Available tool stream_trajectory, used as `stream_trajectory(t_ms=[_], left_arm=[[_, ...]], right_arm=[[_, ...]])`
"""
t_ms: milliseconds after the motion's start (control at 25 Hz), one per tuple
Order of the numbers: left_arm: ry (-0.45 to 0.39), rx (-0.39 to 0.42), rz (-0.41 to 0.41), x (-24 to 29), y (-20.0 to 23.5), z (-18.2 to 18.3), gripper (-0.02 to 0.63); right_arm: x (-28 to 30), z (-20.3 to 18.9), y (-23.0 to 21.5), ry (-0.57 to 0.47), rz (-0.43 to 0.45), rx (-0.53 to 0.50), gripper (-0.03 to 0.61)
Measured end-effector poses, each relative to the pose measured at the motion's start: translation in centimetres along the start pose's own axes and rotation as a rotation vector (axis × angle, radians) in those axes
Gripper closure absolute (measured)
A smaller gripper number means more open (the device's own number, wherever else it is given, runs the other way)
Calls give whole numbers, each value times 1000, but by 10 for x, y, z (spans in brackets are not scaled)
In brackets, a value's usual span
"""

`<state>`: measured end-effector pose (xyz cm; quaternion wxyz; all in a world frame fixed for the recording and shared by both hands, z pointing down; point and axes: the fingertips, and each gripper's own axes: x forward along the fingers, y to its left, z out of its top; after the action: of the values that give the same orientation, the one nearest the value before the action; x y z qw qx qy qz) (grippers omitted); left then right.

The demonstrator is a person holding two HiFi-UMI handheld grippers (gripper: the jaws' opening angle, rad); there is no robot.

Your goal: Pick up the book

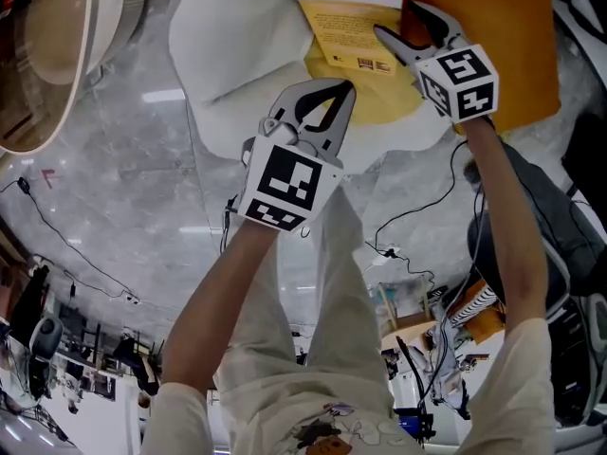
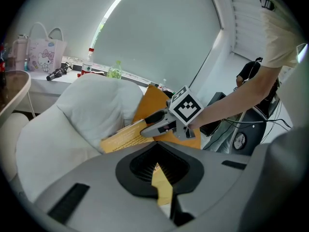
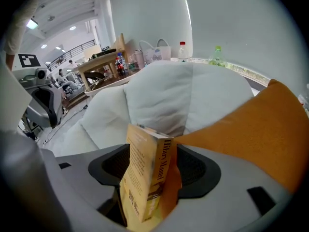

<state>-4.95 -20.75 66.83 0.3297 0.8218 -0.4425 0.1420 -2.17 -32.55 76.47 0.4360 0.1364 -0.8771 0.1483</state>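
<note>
A yellow paperback book (image 1: 353, 28) lies back cover up against a white cushion and an orange cushion, on a darker yellow sheet (image 1: 379, 102). My right gripper (image 1: 392, 17) stands open over the book's right edge. In the right gripper view the book (image 3: 145, 178) sits spine-first between the wide jaws, and no pad visibly presses on it. My left gripper (image 1: 343, 91) hovers nearer to me over the white cushion, its tips together at the yellow sheet's left edge. A yellow sliver shows in the slit between its jaws; I cannot tell whether it is pinched.
The white cushions (image 1: 237, 36) fill an armchair, with the orange cushion (image 1: 503, 45) on the right. A round table (image 1: 57, 36) stands at the left. Cables (image 1: 417, 207) and a dark bag (image 1: 550, 226) lie on the marble floor. A pink bag (image 2: 41, 52) sits on a far shelf.
</note>
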Motion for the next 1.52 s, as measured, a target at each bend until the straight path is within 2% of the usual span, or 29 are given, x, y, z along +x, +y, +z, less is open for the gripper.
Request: stream_trajectory(t_ms=[240,560,760,960,1080,1200,1360,1520], left_arm=[[-5,-5,4,1,7,-4,618],[-14,-9,7,-5,3,-2,618],[-21,-11,9,-8,5,-3,618],[-17,-13,8,-12,1,-8,618],[-17,-8,8,-16,0,-12,618],[-18,-3,7,-21,0,-15,618],[-21,1,8,-26,-3,-14,618],[-4,-18,19,-34,-6,-25,618]], right_arm=[[14,2,3,17,48,-18,278],[14,12,48,21,135,-89,279],[14,10,49,20,145,-37,279],[3,6,60,31,211,23,281],[0,-1,69,56,223,2,281],[7,-20,88,133,259,-22,282],[20,-57,111,233,228,-159,285],[30,-65,112,216,141,-139,287]])
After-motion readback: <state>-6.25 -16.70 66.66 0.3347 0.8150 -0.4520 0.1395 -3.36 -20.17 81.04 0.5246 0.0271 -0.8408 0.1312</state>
